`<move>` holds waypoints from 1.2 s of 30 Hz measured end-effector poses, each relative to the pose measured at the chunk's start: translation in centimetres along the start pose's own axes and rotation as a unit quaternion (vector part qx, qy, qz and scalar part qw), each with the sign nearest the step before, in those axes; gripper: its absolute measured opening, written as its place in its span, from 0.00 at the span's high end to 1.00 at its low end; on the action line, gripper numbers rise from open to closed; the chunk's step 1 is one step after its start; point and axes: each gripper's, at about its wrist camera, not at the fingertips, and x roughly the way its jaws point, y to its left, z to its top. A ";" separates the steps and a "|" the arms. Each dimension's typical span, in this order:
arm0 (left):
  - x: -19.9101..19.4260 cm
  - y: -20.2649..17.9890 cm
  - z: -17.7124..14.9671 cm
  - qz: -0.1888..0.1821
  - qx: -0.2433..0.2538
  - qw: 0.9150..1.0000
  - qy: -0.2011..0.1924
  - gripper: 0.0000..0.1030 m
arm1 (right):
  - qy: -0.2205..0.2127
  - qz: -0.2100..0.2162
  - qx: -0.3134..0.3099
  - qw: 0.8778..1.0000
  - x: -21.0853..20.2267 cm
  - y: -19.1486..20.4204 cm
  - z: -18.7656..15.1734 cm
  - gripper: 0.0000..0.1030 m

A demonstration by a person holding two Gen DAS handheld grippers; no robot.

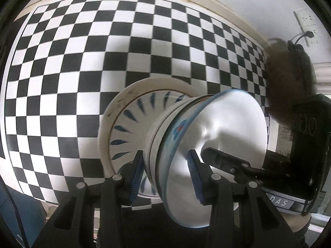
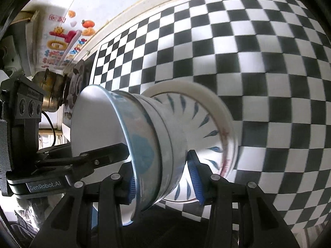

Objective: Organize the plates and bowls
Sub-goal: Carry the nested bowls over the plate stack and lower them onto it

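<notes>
Both claws (image 1: 165, 175) (image 2: 164, 177) grip stacked bowls (image 1: 206, 136) over checkered cloth (image 1: 82, 62).

Checkered tablecloth (image 1: 82, 62), white wall (image 1: 258, 4) behind

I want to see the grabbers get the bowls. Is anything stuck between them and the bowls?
Nothing visible is. The stack of white bowls with blue rims already sits between the jaws of both the left gripper and the right gripper, tipped sideways over the black-and-white checkered tabletop.
</notes>
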 end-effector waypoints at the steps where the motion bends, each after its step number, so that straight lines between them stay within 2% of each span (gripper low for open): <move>1: 0.2 0.4 -0.1 0.001 -0.002 1.000 0.002 0.63 | 0.003 -0.001 -0.001 1.000 0.5 0.2 0.0 0.56; 14: 2.2 2.0 -0.6 -0.005 -0.021 1.000 0.012 0.63 | 0.025 -0.017 0.008 1.000 4.4 -0.2 -0.3 0.57; 26: 2.5 1.5 0.1 -0.015 -0.015 1.000 0.013 0.63 | 0.012 -0.039 0.011 0.999 3.6 -0.9 -0.1 0.60; 34: 3.0 2.0 -0.3 -0.010 -0.024 1.000 0.016 0.63 | 0.015 -0.047 0.017 0.999 3.6 -1.0 -0.4 0.68; 35: 2.9 2.0 -0.3 -0.005 -0.024 1.000 0.017 0.64 | 0.014 -0.046 0.020 0.999 3.5 -1.1 -0.4 0.68; 36: 2.9 2.0 -0.3 0.001 -0.024 1.000 0.016 0.70 | 0.014 -0.049 0.021 0.998 3.5 -1.1 -0.4 0.68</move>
